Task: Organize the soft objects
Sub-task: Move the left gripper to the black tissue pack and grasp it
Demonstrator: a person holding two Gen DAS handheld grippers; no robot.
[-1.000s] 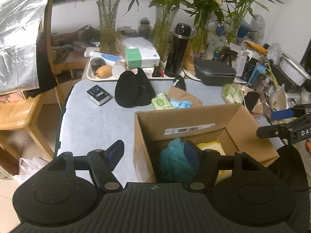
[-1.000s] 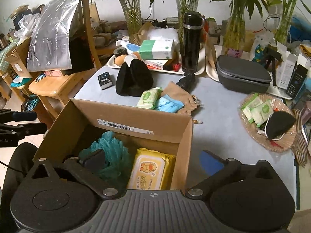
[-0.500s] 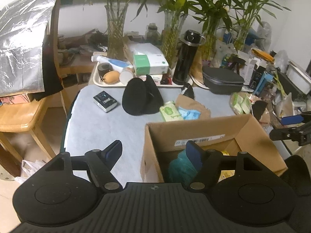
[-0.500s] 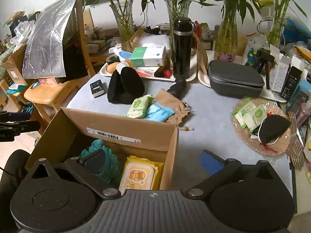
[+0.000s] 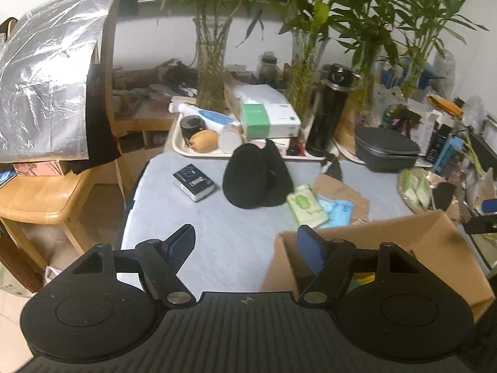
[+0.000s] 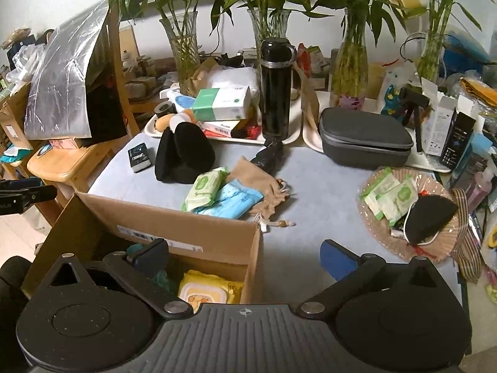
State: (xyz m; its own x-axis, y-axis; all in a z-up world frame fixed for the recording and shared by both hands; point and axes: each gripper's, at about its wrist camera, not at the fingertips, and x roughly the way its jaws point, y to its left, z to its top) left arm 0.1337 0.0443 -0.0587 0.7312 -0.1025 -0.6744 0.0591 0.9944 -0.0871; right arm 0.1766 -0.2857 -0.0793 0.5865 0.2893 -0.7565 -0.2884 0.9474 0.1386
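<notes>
Cardboard box [image 6: 186,233] open at near edge of tabletop [image 6: 310,186]. Inside: yellow wipes pack [image 6: 208,289] flat on the floor against the right wall; teal mesh item [image 6: 161,276] beside it, mostly hidden behind the gripper.

Outside the box, past its far wall: green wipes pack [image 6: 205,188] overlapping blue tissue pack [image 6: 231,199], both lying partly on tan drawstring pouch [image 6: 264,183]. Black soft hat [image 6: 183,155] further back, just left of green pack. Small dark book-like box [image 6: 139,157] left of hat, apart from it. Dark folded bundle [image 6: 270,155] behind pouch, at tray edge.

Woven basket [image 6: 388,242] at right side of tabletop, well apart from box; holds more green packs [image 6: 391,197] and black pouch [image 6: 428,217].

Left gripper [image 5: 245,244] hovering over box's left wall; fingers spread wide, nothing between them, one finger [image 5: 183,242] over bare tabletop, the other over box interior.

Right gripper [image 6: 245,256] hovering over box's right wall; fingers wide apart, empty, one finger [image 6: 152,256] over box interior, the other over tabletop.

Rear: trays, black flask [image 6: 276,87], grey zip case [image 6: 363,140], vases of bamboo.
</notes>
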